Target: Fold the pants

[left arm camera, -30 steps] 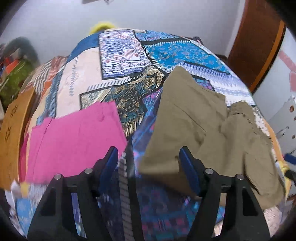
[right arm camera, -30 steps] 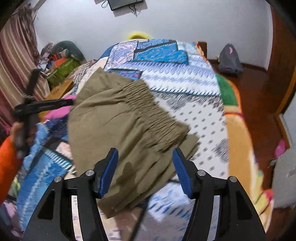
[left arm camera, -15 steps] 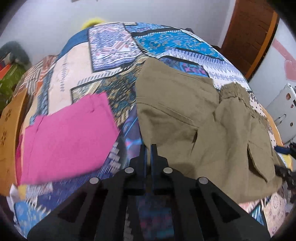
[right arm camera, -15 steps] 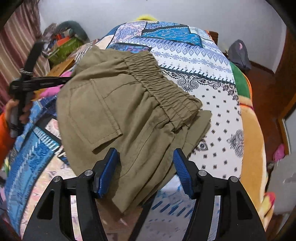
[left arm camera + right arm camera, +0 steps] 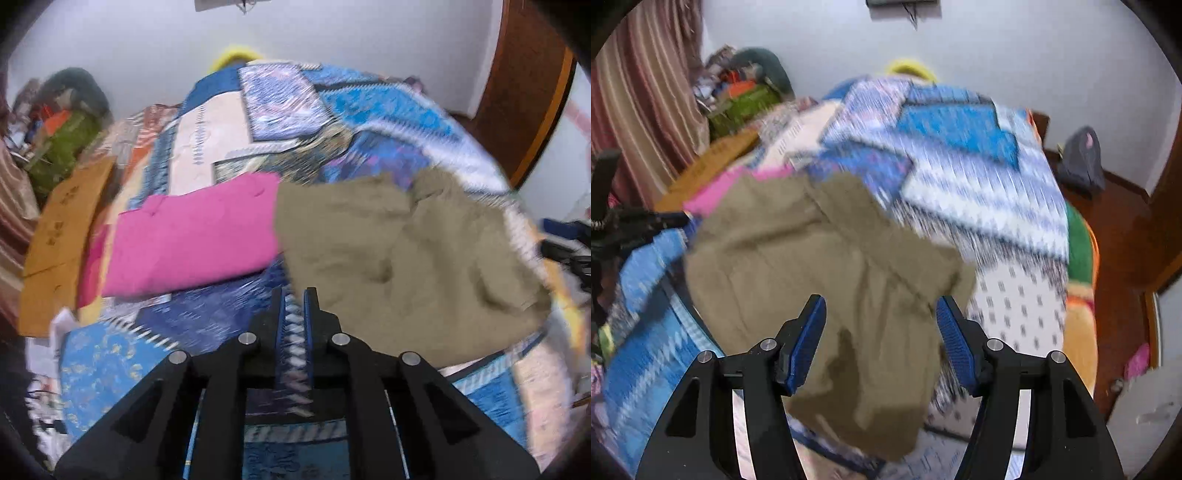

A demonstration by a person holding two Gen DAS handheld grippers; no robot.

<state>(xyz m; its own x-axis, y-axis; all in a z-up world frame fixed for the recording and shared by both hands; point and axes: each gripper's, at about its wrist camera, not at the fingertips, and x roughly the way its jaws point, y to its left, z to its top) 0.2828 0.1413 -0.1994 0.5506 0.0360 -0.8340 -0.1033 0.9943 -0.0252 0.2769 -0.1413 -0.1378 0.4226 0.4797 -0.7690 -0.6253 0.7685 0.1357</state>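
Pants (image 5: 399, 266), olive and folded into a rumpled stack, lie on the patchwork bedspread (image 5: 280, 107), filling the right centre of the left wrist frame and the middle of the right wrist frame (image 5: 827, 266). Just beside them, to the left, sits a folded pink garment (image 5: 192, 240), its edge touching theirs. Left gripper (image 5: 294, 306) has its jaws nearly together with only a narrow slit, holding nothing. Right gripper (image 5: 881, 325) is spread wide above the near edge of the pants, empty.

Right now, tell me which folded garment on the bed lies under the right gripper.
The olive pants: they lie below the open right gripper. The pink garment lies farther off, at their far left edge.
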